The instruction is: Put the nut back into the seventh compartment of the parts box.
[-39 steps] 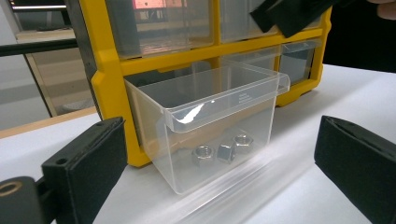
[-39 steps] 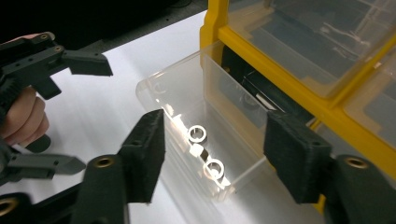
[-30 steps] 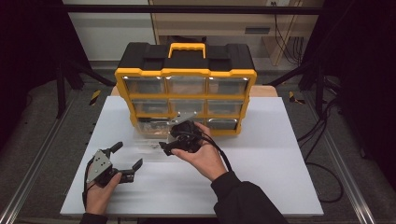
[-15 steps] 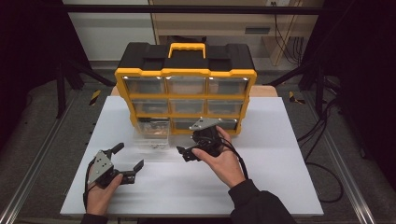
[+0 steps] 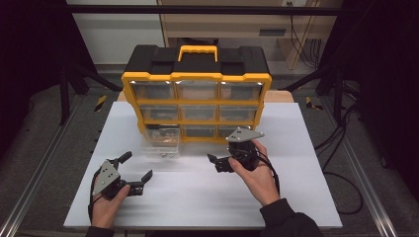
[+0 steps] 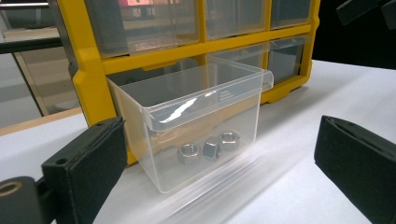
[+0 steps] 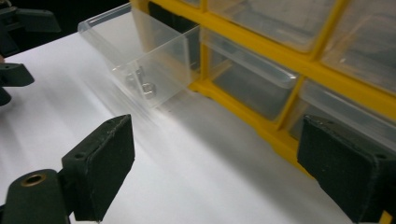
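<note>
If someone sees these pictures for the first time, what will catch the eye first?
First comes the yellow and black drawer cabinet at the back of the white table. Next is the clear drawer pulled out of its bottom left slot, with three metal nuts inside. On the table in front, the left tool and the right tool are both open and hold nothing.

The high view looks forward and down from above the near edge of the table (image 5: 296,197), taking in the whole top and the yellow organiser (image 5: 196,94) at its far edge. The left gripper view sits low and close, facing the clear drawer (image 6: 196,121) at the organiser's foot. The right gripper view, equally low, faces that drawer (image 7: 140,60) from farther off; all three share it.
</note>
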Tool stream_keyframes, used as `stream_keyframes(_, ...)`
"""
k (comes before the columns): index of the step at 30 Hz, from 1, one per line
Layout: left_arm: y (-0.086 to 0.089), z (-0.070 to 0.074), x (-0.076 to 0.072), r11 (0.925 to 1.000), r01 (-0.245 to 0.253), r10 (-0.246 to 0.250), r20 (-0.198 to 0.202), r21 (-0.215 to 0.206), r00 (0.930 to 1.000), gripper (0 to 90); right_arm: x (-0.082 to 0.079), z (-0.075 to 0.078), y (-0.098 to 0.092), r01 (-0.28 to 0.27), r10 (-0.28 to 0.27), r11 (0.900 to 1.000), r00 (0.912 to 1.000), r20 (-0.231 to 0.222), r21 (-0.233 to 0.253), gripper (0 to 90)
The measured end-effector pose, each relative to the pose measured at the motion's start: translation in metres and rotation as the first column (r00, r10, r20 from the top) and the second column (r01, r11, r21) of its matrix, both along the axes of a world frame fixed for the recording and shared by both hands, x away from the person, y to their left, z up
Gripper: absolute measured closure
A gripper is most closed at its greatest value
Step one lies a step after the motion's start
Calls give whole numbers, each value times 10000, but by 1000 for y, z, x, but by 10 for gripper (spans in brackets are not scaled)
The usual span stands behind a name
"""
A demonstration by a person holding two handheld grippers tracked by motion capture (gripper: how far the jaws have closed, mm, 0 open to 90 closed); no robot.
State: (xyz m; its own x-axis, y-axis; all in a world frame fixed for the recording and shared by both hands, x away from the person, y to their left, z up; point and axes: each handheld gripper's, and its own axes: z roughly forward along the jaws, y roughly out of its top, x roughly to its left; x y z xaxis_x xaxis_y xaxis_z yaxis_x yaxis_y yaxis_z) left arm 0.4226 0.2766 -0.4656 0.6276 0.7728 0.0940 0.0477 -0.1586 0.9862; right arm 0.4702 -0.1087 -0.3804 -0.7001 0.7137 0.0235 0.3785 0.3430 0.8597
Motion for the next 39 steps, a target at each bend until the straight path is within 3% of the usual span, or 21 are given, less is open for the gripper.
stream_keyframes(3, -1, 0, 0, 10000, 9, -9, 7, -47, 10000, 23, -2, -1, -11, 86, -96, 9996, 9994, 333, 279, 122)
stream_keyframes(7, -1, 0, 0, 10000, 27, -27, -4, -58, 10000, 23, -5, -4, -26, 265, -282, 9994, 9957, 880, 207, 115)
stream_keyframes(14, -1, 0, -1, 10000, 43, -43, -26, -80, 10000, 23, -10, -12, -51, 534, -592, 9975, 9895, 1318, 472, 115)
stream_keyframes(34, -1, 2, -4, 9995, 111, -114, -109, -286, 9999, 24, -20, -27, -98, 1177, -1281, 9895, 9830, 1318, 838, 81)
stream_keyframes(39, -8, 3, -6, 9997, 170, -173, -184, -170, 9997, 23, -29, -32, -111, 1488, -1638, 9843, 9702, 1787, 946, 55)
